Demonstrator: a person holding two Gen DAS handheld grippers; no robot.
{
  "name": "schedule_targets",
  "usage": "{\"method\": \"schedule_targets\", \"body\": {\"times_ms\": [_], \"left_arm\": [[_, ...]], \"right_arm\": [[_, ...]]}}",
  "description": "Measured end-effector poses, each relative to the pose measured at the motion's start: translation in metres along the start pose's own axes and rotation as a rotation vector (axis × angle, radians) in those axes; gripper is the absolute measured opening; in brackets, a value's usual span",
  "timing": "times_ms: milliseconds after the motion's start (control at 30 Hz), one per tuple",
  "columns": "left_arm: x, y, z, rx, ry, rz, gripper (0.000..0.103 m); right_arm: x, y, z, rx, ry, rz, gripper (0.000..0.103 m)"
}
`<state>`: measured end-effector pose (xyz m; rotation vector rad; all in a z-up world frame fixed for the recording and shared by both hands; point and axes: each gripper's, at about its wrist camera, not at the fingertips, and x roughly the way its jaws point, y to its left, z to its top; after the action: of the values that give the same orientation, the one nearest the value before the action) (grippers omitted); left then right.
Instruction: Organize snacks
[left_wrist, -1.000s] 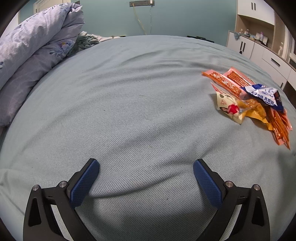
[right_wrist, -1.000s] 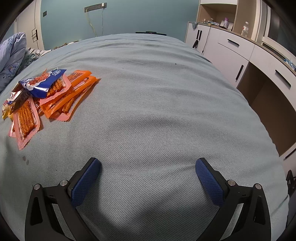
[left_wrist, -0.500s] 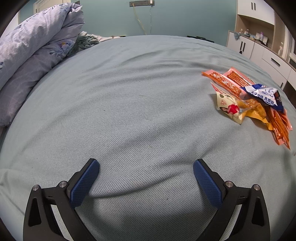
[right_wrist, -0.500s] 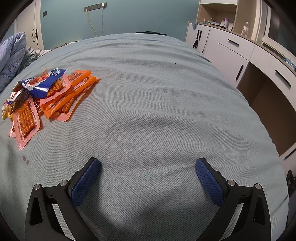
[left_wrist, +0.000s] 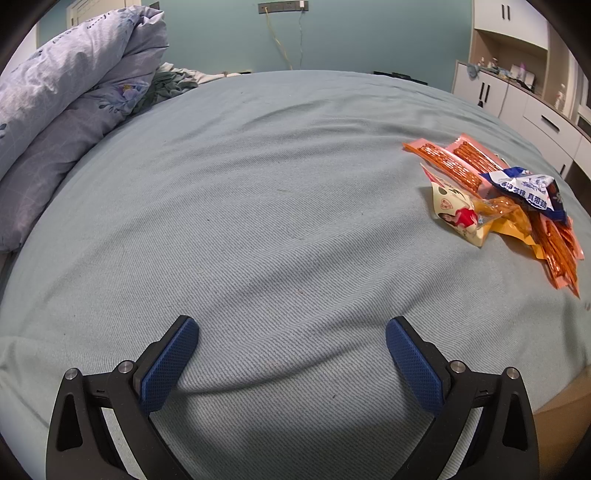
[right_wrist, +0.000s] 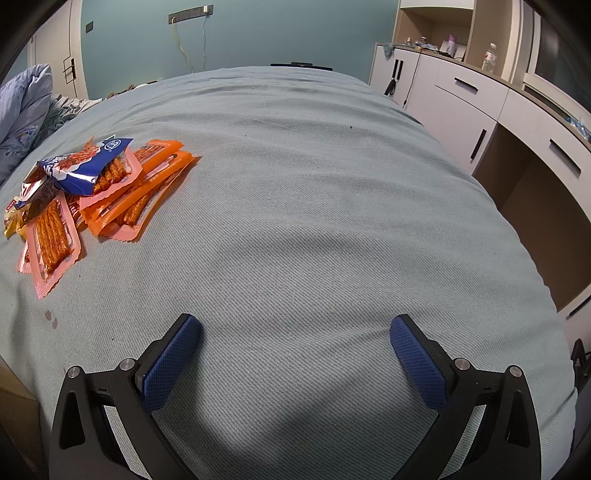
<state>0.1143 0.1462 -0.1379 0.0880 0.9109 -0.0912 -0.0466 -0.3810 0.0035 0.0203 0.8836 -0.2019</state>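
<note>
- Snacks lie in one messy pile on the bed.
- A blue packet sits on top of the orange stick packs.
- A yellow packet with a red spot lies at the pile's edge.
- Left tongs are wide apart, holding nothing, above bare sheet.
- Right tongs are wide apart too, and empty.
- A lilac blanket is bunched up at the bed's far side.

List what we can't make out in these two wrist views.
- Snack pile, right view: lower packets hidden under the blue bag; count unclear.
- Blue bag print, left view: too small to read.
- Shelf items, right view: too small to identify.
- Quilt, left view: cut off by the left edge.
</note>
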Motion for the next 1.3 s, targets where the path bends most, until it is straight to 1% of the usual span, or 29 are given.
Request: {"method": "schedule_targets", "body": {"times_ms": [667, 733, 867, 1000, 1133, 1267, 1300], "left_arm": [[0.0000, -0.0002, 0.0000, -0.002, -0.001, -0.001, 0.103], [0.0001, -0.0003, -0.0001, -0.002, -0.001, -0.002, 0.103], [0.0001, -0.0005, 0.0000, -0.002, -0.001, -0.001, 0.103], [0.0003, -0.0004, -0.0001, -0.003, -0.002, -0.001, 0.103], [0.0006, -0.0074, -0.0001, 0.021, -0.005, 0.034, 0.103], [0.0010, -0.0007, 0.0003, -0.008, -0.002, -0.005, 0.103], [0.0008, -0.0009, 0.0005, -0.007, -0.002, -0.003, 0.103]], "right_arm": [[-0.0001, 0.0003, 0.0000, 0.000, -0.001, -0.001, 0.103], [-0.0002, 0.0006, -0.0012, 0.001, -0.012, -0.001, 0.103], [0.0013, 0.0018, 0.0007, -0.006, 0.009, -0.008, 0.103], [0.0000, 0.0011, 0.0006, -0.003, 0.001, -0.004, 0.103], [0.0010, 0.0007, 0.0012, -0.001, 0.001, -0.003, 0.103], [0.0010, 0.0007, 0.0009, -0.001, -0.001, -0.004, 0.103], [0.0009, 0.0011, 0.0006, -0.003, -0.001, -0.006, 0.103]]}}
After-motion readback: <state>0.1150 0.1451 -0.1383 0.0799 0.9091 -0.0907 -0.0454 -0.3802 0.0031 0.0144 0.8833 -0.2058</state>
